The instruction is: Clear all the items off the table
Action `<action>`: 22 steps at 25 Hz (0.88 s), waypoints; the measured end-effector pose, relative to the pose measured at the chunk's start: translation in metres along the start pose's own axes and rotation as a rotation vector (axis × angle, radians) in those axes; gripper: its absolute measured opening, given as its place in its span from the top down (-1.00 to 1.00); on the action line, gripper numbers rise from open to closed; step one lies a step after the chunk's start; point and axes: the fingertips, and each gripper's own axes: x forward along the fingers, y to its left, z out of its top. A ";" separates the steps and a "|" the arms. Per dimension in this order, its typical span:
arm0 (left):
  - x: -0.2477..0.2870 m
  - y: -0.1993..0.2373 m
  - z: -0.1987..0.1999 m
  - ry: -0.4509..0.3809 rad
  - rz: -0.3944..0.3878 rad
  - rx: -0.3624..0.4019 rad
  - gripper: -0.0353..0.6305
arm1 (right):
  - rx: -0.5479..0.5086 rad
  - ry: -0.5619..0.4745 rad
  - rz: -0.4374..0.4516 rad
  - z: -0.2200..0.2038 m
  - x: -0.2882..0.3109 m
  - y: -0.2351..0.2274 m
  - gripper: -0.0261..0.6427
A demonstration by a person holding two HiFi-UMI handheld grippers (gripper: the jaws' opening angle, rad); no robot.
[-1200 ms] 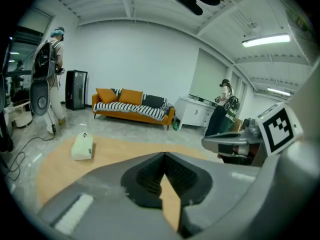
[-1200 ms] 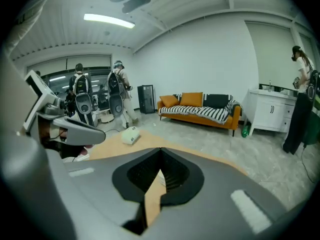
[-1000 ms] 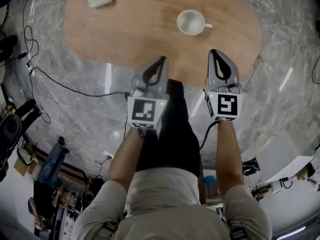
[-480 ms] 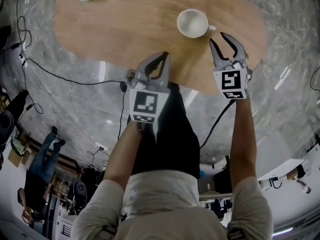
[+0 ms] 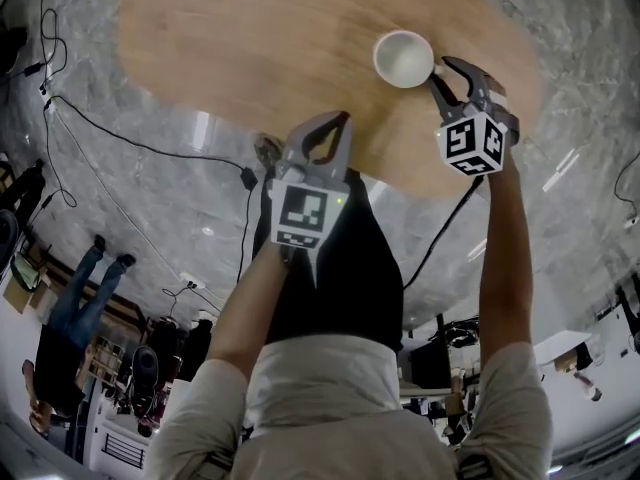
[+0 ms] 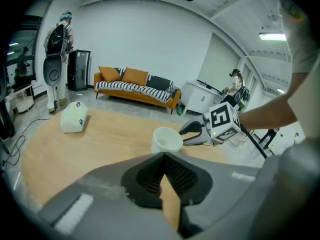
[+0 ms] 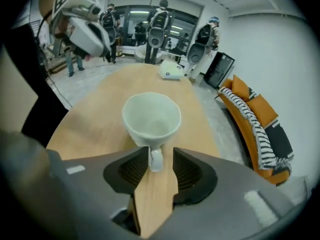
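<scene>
Straddling the handle (image 7: 155,159) of the cup (image 7: 151,116), the right hand-held gripper (image 7: 161,156) is opening its jaws, pads not pressing, apparently lining up a grasp. The cup stands upright on the tabletop (image 5: 300,58). The left hand-held gripper (image 6: 162,156) hangs clenched and empty.

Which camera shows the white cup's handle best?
The right gripper view: the cup handle stands close between the right hand-held gripper's opening jaws. The head view shows the cup small; the left gripper view hides its handle.

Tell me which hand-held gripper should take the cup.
Right. The right hand-held gripper has the handle of the cup between its opening jaws; the left hand-held gripper is shut, back by the near edge of the table.
</scene>
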 end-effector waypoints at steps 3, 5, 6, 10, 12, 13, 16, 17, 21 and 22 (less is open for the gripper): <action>-0.002 0.003 -0.003 -0.001 0.006 -0.011 0.83 | -0.061 0.022 0.052 0.000 0.010 0.008 0.44; -0.002 0.004 -0.006 0.001 0.014 -0.020 0.83 | -0.083 0.026 0.068 -0.002 0.015 0.011 0.63; -0.002 0.004 -0.007 0.003 0.018 -0.025 0.83 | -0.091 0.024 0.071 -0.003 0.015 0.012 0.66; -0.004 0.006 -0.013 0.006 0.015 -0.039 0.83 | -0.109 0.016 0.091 0.001 0.014 0.018 0.69; -0.005 0.007 -0.017 0.011 0.011 -0.039 0.83 | -0.097 0.009 0.112 0.005 0.015 0.025 0.70; -0.005 0.006 -0.019 0.013 0.009 -0.038 0.83 | -0.083 0.002 0.122 0.007 0.015 0.029 0.70; -0.007 0.003 -0.021 0.014 0.004 -0.033 0.83 | -0.009 -0.031 0.130 0.011 0.011 0.036 0.70; -0.008 0.003 -0.022 0.015 0.003 -0.030 0.83 | 0.025 -0.042 0.127 0.012 0.010 0.038 0.70; -0.014 0.005 -0.030 0.023 0.002 -0.021 0.83 | 0.124 -0.063 0.097 0.017 0.007 0.045 0.71; -0.016 0.006 -0.032 0.024 0.004 -0.019 0.83 | 0.138 -0.067 0.091 0.018 0.008 0.048 0.71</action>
